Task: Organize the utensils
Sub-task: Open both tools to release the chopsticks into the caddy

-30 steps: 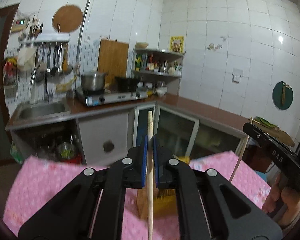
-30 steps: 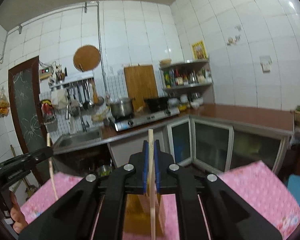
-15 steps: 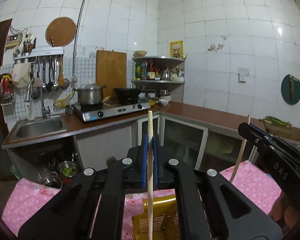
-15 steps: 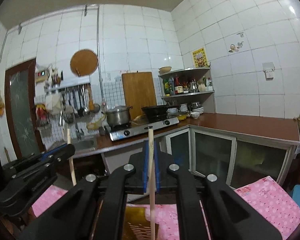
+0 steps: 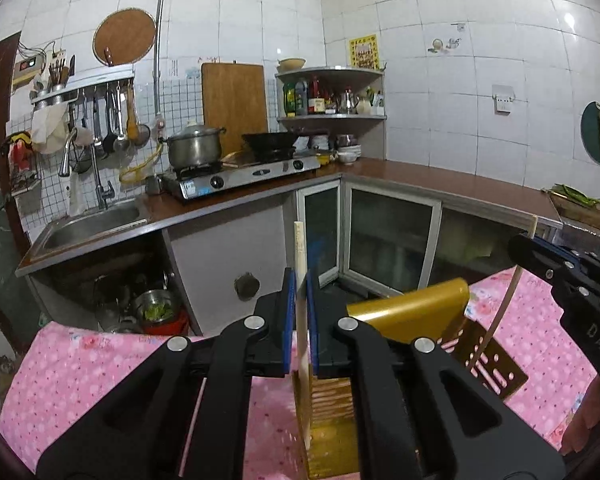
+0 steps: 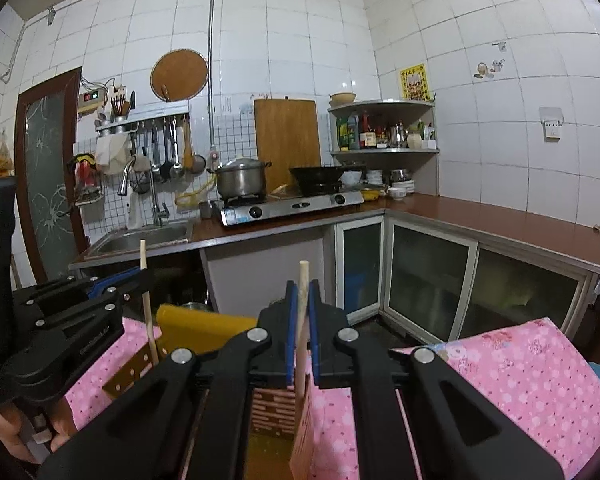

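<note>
Through the left wrist view, my left gripper [image 5: 300, 320] is clamped on an upright chopstick [image 5: 301, 264] above the yellow utensil holder [image 5: 412, 312]; its tip is hidden. Through the right view, my right gripper [image 6: 300, 320] pinches a second chopstick [image 6: 302, 292], its lower end cut off.

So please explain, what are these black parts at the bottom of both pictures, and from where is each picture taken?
They are hand-held grasping tools, not a robot: a person holds one in each hand, and a camera on each looks forward along its fingers. In the left camera's picture, the left tool is shut on a thin pale wooden chopstick; the right tool appears at the edge. In the right camera's picture, the right tool is shut on a second wooden chopstick. Below both stands a golden-yellow slotted plastic utensil holder on a pink flowered tablecloth.
</note>
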`<state>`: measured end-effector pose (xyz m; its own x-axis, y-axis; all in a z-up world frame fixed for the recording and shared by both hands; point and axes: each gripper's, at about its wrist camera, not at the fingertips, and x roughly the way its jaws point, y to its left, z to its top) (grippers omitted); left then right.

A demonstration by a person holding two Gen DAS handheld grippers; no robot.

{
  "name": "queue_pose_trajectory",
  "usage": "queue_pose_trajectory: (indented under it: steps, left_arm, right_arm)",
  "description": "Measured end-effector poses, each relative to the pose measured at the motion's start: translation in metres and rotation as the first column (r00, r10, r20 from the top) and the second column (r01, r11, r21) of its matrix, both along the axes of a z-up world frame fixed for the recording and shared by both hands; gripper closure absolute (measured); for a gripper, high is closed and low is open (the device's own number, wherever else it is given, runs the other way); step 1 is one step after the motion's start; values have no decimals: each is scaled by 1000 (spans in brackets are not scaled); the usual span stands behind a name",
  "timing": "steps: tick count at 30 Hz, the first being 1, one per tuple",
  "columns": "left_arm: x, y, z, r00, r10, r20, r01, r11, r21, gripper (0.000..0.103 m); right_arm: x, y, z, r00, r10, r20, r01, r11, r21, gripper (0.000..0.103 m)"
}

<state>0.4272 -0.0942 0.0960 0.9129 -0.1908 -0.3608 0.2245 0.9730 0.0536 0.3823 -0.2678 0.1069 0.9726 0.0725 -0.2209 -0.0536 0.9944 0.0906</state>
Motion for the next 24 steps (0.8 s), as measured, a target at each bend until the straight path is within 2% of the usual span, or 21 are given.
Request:
queue_pose_trajectory:
  steps: [3,7,9,12,14,16,17,19,24]
  left_arm:
    - [-3,0,-6,1000,10,-15,-9,1000,21,97]
    - [-11,10,3,999,15,-33,-15,1000,-5,92]
    - [-21,20,14,999,33,-27,-34,999,-23,73]
    - [-38,39,30,998,58,-17,-59,997,-54,52]
    - [-49,49,37,998,65,-23,-66,995,-69,45]
    - [-63,62,41,996,80,-29,-82,994,-74,34]
    - [-71,70,43,996,87,-30,-89,993,-79,29]
    - [-84,81,42,995,95,-37,-98,992,-85,21]
    - [-117,101,26,993,94,-77,-99,993,-67,10]
  right_arm:
    - [-3,3,0,1000,-4,-2,4,1000,-19,97]
    - [-8,5,9,1000,12,-29,-13,1000,-18,96]
    - [-14,7,18,999,9,-34,-10,1000,-23,96]
    - [-24,5,34,999,10,-48,-10,1000,-3,96]
    - [-35,6,43,998,-2,-57,1,1000,-11,96]
    - [-45,8,47,997,-10,-73,8,1000,-25,94]
    - [-53,9,47,996,-13,-84,10,999,-32,90]
    - [-66,10,45,996,-17,-93,14,999,-33,53]
    - [-105,11,24,991,-36,-126,32,999,-32,52]
